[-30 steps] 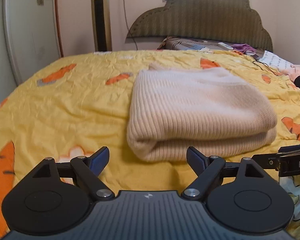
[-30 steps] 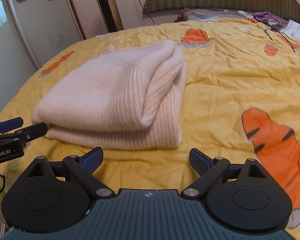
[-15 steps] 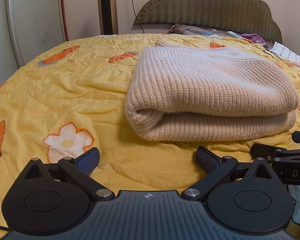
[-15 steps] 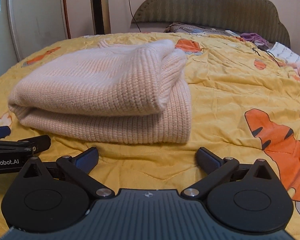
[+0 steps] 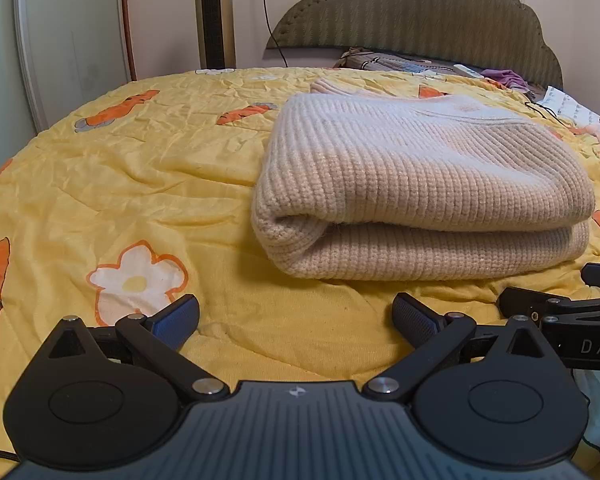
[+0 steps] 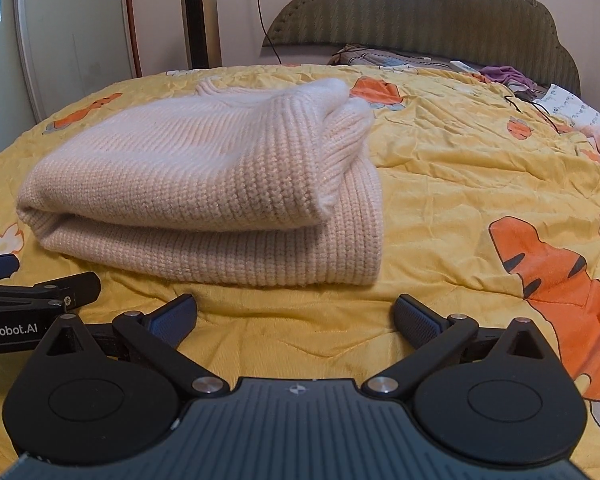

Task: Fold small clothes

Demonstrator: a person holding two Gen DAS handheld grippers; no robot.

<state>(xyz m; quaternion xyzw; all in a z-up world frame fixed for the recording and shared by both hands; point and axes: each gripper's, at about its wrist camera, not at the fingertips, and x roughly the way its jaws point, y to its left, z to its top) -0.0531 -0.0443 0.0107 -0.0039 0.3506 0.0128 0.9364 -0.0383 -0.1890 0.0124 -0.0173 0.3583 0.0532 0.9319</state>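
Currently, both grippers are hovering low over the quilt (image 5: 112, 184), just short of the folded sweater (image 5: 420, 188). The left gripper (image 5: 296, 316) and right gripper (image 6: 296, 316) have just been opening; their jaws are standing wide with nothing between them. If another fold is wanted, approach each near corner level, pinching both layers evenly.

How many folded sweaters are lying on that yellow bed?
1: a cream knit sweater, folded, lies on the yellow bedspread just ahead of both tools. Crumpled clothes by the headboard may hide more.
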